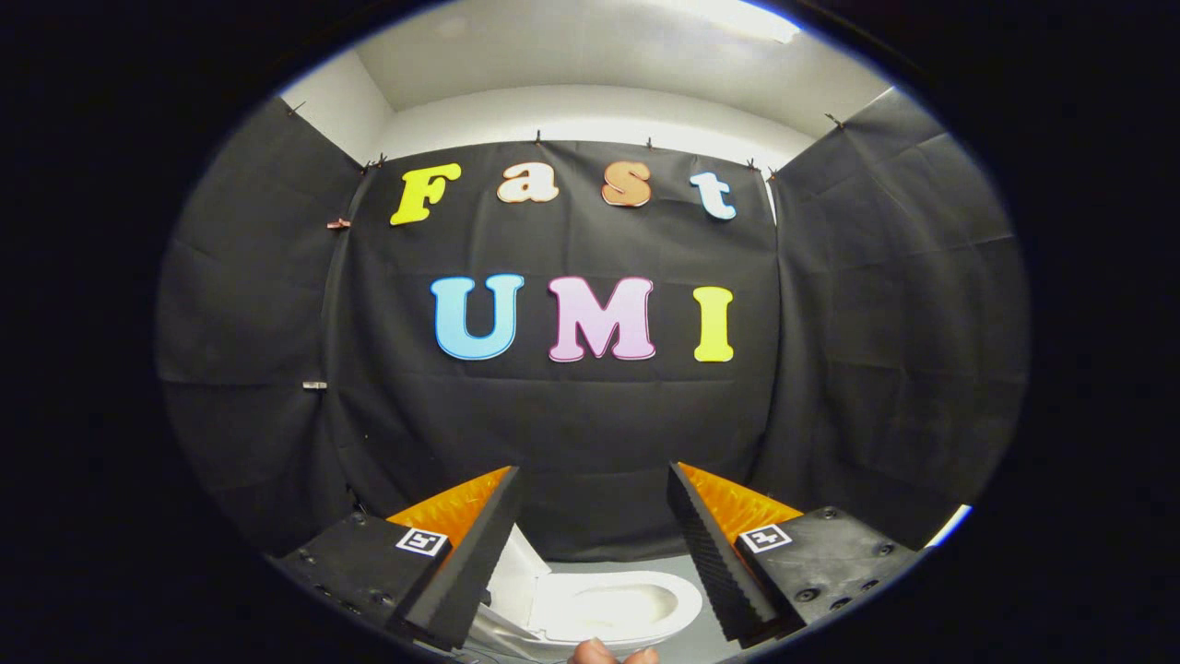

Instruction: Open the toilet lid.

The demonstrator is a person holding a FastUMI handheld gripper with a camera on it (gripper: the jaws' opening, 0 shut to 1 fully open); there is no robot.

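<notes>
My gripper [592,470] is open, its two fingers spread wide with nothing between them, pointing at the black cloth wall. Low down between the fingers lies the white toilet [636,627], its seat ring and bowl [613,604] showing. A white lid [513,570] stands tilted up at the bowl's left side, right beside my left finger [470,553]. The fingers are above the toilet and touch neither the lid nor the seat. A person's fingertips [613,654] peek in just below the bowl.
Black cloth wall [590,415] hangs straight ahead and wraps round both sides of the booth. Grey floor [636,561] shows behind the toilet. White ceiling [599,55] with a light is above.
</notes>
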